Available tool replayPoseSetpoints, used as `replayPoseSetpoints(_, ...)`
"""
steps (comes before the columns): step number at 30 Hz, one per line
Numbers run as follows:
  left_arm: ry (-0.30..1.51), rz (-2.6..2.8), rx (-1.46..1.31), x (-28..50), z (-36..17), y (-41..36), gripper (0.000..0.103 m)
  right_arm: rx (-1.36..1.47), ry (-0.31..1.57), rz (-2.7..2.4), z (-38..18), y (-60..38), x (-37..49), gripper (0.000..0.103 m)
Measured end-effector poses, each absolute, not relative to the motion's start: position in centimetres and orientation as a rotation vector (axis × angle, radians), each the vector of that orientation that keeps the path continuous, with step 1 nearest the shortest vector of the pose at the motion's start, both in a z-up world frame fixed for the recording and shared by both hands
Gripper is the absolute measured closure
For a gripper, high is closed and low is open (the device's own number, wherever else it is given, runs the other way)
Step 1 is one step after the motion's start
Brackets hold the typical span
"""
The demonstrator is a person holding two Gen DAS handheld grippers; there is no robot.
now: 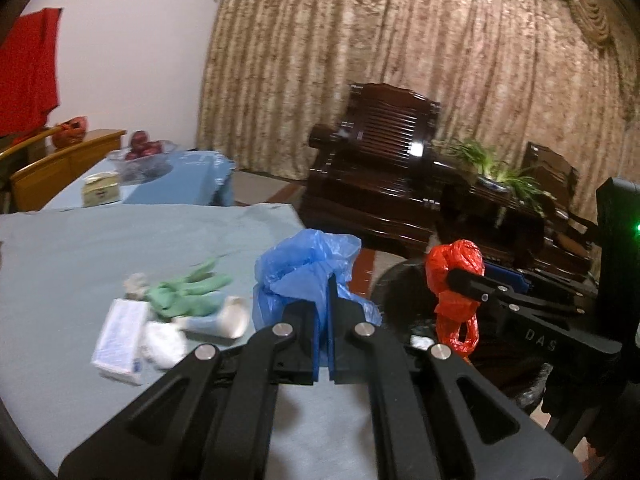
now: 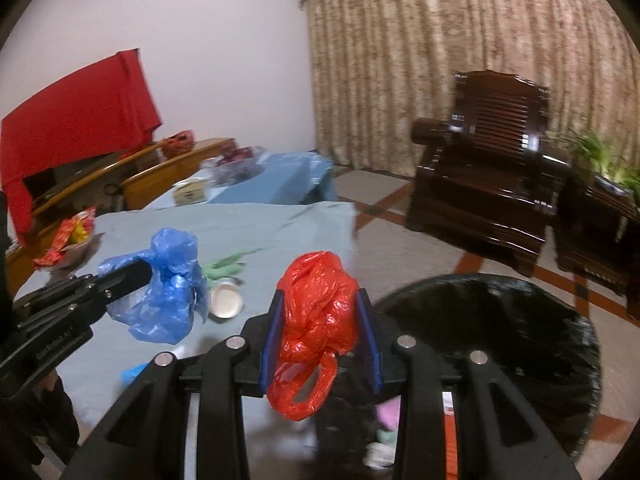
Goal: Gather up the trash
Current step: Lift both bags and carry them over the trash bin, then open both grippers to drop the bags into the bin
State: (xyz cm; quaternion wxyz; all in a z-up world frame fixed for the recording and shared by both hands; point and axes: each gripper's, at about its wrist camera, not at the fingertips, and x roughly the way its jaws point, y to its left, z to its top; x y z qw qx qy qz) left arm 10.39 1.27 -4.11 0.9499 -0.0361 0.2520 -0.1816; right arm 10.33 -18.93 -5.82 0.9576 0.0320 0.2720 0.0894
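left gripper (image 1: 324, 308): jaws narrow, clamped on the crumpled blue plastic bag (image 1: 308, 264); bag is held just above the table's right edge.
right gripper (image 2: 320, 320): jaws at medium width, pinching the bunched red plastic bag (image 2: 316, 312); a handle loop is left dangling below the pads.
bin (image 2: 500, 320): round, black-lined, on the floor just off the table's right edge; pale scraps are seen inside at the bottom.
red bag position: held over the near-left rim of the bin, not yet clearly over the opening.
blue bag position: over the table, between the remaining litter and the right edge; not yet at the bin.
table (image 1: 60, 248): covered with grey-blue cloth.
remaining trash: green glove (image 1: 188, 288), white paper cup (image 1: 234, 316) on its side, small white carton (image 1: 120, 340), white tissue wad (image 1: 164, 344), all clustered near the table's front right part.
step judged: both bags are being carried to the bin; release is not yet done.
risk 1: red bag could be dropped on the rim or floor if released before it is centred.
risk 2: the dangling loop could be snagged on the gripper linkage at release.
risk 3: the two grippers are close together; a collision could be caused if both are moved to the bin at once.
risk 4: thin blue film could slip out, as only a fold appears pinched.
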Motion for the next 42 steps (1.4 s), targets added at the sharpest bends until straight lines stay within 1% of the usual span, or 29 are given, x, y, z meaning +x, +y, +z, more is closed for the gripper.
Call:
replayPoseSetpoints(11, 0.535, -0.531, -0.037, 12.1, -5.3, -7.7, 0.101, 0.098, 0.558, 0.017, -6.7, -27.2, 8.9, 0.068)
replayPoseSetpoints(19, 0.580, -0.631, 0.012, 13.2, -7.1, -13.4, 0.101, 0.129, 0.582, -0.073, -8.1, -31.4, 8.4, 0.068)
replayPoseSetpoints(29, 0.640, -0.690, 0.044, 14.6, -9.5, -17.2, 0.100, 0.145, 0.606, -0.122, -9.8, -34.4, 8.0, 0.065)
replayPoseSetpoints(30, 0.645, -0.692, 0.044, 14.7, -9.7, -17.3, 0.099, 0.148, 0.606, -0.127, -9.9, -34.6, 8.0, 0.063)
replayPoseSetpoints(32, 0.654, -0.689, 0.044, 14.9, -9.9, -17.4, 0.086, 0.151, 0.604, -0.138, -10.0, -34.8, 7.8, 0.055)
replayPoseSetpoints(33, 0.659, -0.684, 0.044, 15.2, -9.9, -17.2, 0.071, 0.153, 0.601, -0.145, -10.0, -35.0, 7.8, 0.050)
replayPoseSetpoints(34, 0.662, -0.680, 0.039, 15.3, -10.1, -17.0, 0.064, 0.154, 0.598, -0.151, -9.9, -35.1, 7.7, 0.045)
replayPoseSetpoints(35, 0.664, -0.677, 0.037, 15.3, -10.1, -16.9, 0.064, 0.154, 0.594, -0.160, -9.9, -35.2, 7.6, 0.042)
replayPoseSetpoints(36, 0.665, -0.675, 0.036, 15.3, -10.1, -16.7, 0.061, 0.154, 0.590, -0.168, -9.8, -35.3, 7.5, 0.032)
replayPoseSetpoints(37, 0.666, -0.673, 0.036, 15.3, -10.1, -16.6, 0.055, 0.155, 0.584, -0.174, -9.7, -35.3, 7.5, 0.027)
replayPoseSetpoints(38, 0.663, -0.666, 0.035, 15.3, -10.0, -16.3, 0.053, 0.158, 0.579, -0.177, -9.6, -35.4, 7.4, 0.025)
replayPoseSetpoints(39, 0.658, -0.659, 0.033, 15.2, -9.9, -15.9, 0.050, 0.161, 0.573, -0.181, -9.5, -35.4, 7.4, 0.016)
replayPoseSetpoints(40, 0.655, -0.655, 0.033, 15.2, -9.8, -15.6, 0.043, 0.165, 0.566, -0.186, -9.3, -35.3, 7.3, 0.010)
replayPoseSetpoints(41, 0.644, -0.639, 0.034, 15.0, -9.6, -14.9, 0.039, 0.168, 0.556, -0.190, -9.2, -35.3, 7.2, 0.008)
replayPoseSetpoints(42, 0.633, -0.625, 0.035, 14.8, -9.4, -14.5, 0.032, 0.173, 0.546, -0.188, -9.0, -35.2, 7.0, 0.006)
